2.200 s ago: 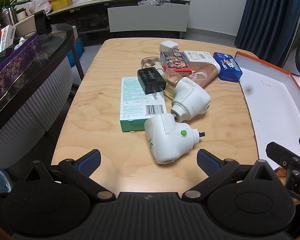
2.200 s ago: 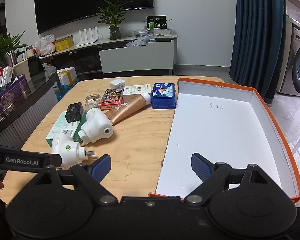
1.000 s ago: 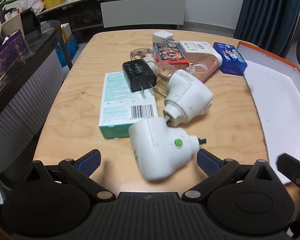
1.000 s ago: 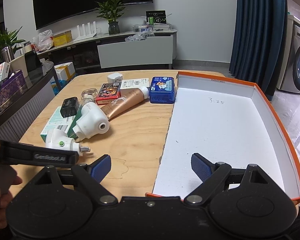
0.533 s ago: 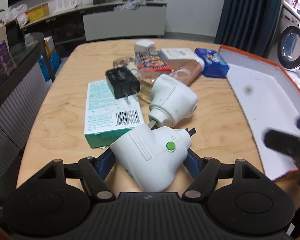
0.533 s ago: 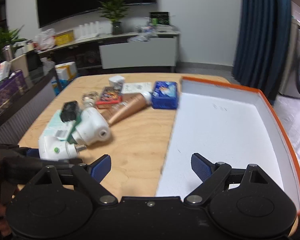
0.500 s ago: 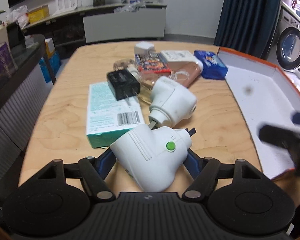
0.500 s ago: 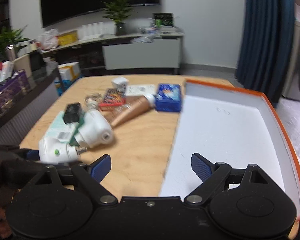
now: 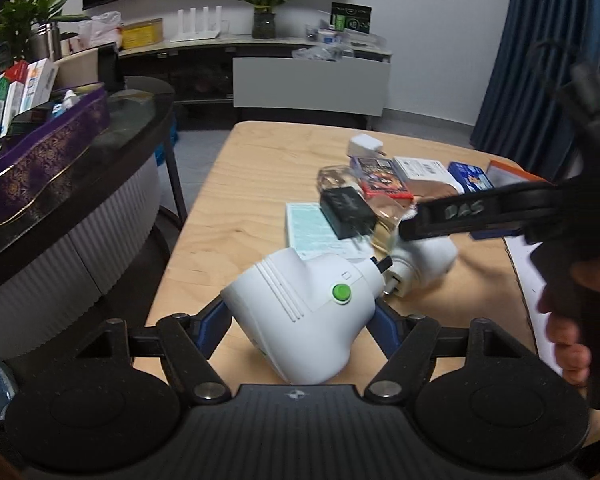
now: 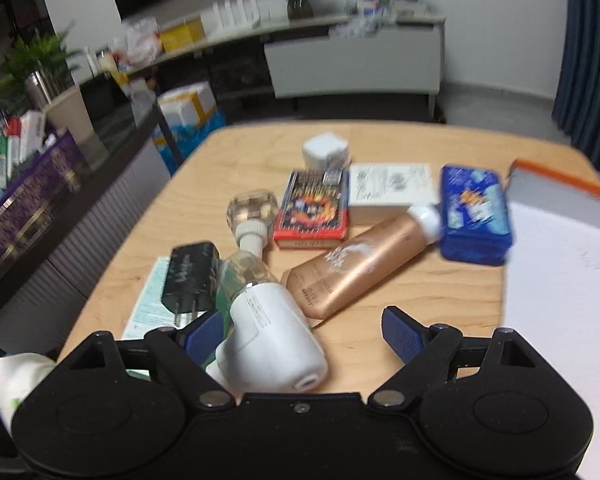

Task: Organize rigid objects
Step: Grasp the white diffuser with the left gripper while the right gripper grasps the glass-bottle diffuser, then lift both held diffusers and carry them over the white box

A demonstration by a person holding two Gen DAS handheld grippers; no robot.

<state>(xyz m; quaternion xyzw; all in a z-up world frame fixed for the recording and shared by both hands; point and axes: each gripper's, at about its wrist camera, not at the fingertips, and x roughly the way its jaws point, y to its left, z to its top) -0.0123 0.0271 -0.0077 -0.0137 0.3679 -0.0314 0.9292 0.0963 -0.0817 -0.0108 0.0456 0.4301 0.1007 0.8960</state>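
Observation:
My left gripper [image 9: 300,320] is shut on a white plug-in device with a green button [image 9: 308,312], held just above the wooden table [image 9: 260,168]. A second white plug-in device [image 10: 272,332] lies on the table between the fingers of my open right gripper [image 10: 302,332], close to the left pad. In the left wrist view the right gripper shows as a black bar [image 9: 480,212] held by a hand [image 9: 568,320]. Behind lie a black charger [image 10: 190,276], a teal box [image 10: 148,308], a clear bottle [image 10: 252,216] and a copper tube [image 10: 356,264].
A red card box [image 10: 314,208], a white box [image 10: 392,188], a white cube adapter [image 10: 324,148] and a blue tin [image 10: 476,212] lie further back. An orange-rimmed white tray [image 10: 560,280] sits at the right. A dark cabinet with a purple box [image 9: 40,172] stands left.
The left gripper closed on the green-button device and lifted it off the table. The right gripper swung left from over the tray to around the second white device.

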